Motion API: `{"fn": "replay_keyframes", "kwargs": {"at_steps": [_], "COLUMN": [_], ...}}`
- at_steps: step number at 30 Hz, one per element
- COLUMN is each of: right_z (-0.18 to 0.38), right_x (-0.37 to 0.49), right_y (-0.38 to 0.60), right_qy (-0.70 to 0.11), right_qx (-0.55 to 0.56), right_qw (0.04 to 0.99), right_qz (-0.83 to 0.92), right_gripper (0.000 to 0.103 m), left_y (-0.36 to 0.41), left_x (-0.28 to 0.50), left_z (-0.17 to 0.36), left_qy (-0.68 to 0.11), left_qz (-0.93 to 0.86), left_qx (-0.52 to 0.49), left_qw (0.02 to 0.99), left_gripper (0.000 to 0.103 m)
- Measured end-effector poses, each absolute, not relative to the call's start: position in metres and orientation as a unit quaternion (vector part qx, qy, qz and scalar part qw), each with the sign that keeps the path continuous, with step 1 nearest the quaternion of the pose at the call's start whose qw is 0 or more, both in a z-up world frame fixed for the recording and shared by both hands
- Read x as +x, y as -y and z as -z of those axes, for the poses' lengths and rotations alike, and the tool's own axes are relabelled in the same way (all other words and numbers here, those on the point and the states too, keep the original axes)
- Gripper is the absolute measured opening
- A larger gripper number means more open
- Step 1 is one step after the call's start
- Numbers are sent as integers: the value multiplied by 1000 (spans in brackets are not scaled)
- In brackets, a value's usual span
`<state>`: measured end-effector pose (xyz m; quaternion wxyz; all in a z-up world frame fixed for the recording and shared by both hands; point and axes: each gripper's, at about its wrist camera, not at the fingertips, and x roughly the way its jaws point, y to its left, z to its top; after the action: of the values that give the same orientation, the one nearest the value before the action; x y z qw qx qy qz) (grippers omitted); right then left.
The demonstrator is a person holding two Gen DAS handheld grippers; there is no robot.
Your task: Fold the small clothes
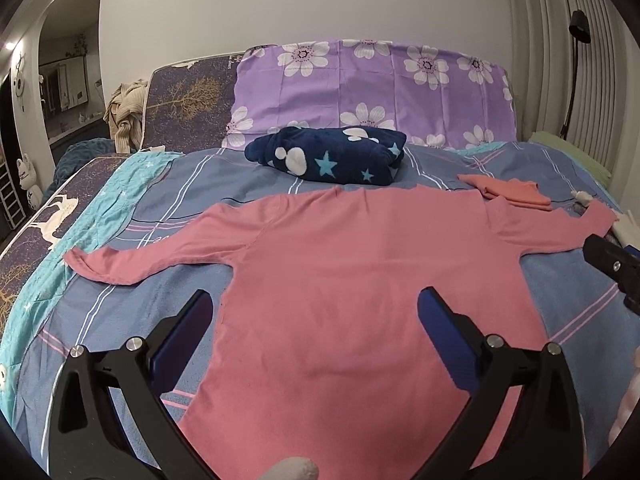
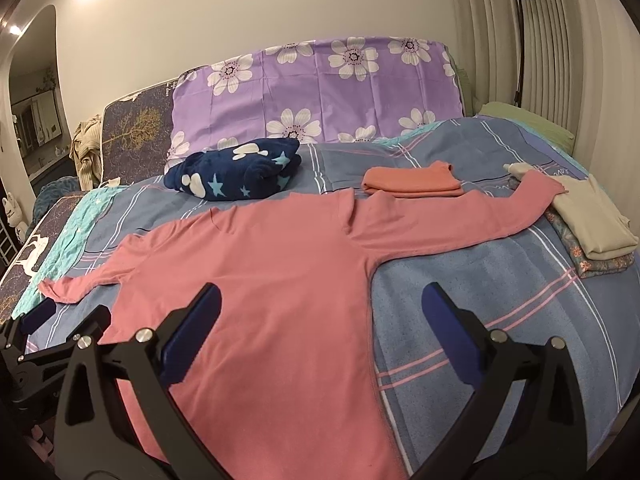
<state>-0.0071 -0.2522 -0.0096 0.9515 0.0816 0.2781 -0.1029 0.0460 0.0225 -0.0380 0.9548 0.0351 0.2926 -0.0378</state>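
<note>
Hovering with each hand-held gripper [image 1: 316,306] [image 2: 322,300] spread and empty over the flat pink shirt [image 1: 360,280], you next need to pinch the sleeve at 9 o'clock [image 1: 120,260].

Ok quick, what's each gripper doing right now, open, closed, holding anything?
Left gripper: open, holding nothing, over the pink shirt.
Right gripper: open, holding nothing, over the shirt's right edge.

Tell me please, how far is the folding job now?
Done: an orange garment and a beige garment already lie folded on the bed. In hand: the pink long-sleeved shirt lies spread flat, sleeves out; both grippers, left and right, have open jaws above it. Left: every fold of this shirt.
</note>
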Motion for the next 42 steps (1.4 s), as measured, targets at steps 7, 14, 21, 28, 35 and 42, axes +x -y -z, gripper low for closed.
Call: {"fn": "replay_keyframes", "kwargs": {"at_steps": [7,14,21,28,35,42], "right_z": [2,1,1,0,1,7], "right_x": [-8,-10,-14,-16,-12,-3], "right_y": [251,250,248,245,241,233], "right_qy": [-269,-268,-267,-265,-268,-282], "right_qx": [80,77,75,67,54,46], "right_qw": [954,954,954,955,954,951], "right_qz": [108,110,113,118,121,117], "right_gripper": [101,101,101,101,101,101], "left_y": [-21,-21,-27,-35,-49,-49], "left_x": [51,45,37,34,46,48], "left_z": [46,47,41,38,46,53], "left_qy": [-315,-315,-281,-255,-293,-302], "left_qz": [55,63,48,35,51,51], "left_qx": [60,58,33,17,-16,-1], "left_qw": [946,945,958,966,955,952], "left_gripper": [102,100,100,100,85,81]}}
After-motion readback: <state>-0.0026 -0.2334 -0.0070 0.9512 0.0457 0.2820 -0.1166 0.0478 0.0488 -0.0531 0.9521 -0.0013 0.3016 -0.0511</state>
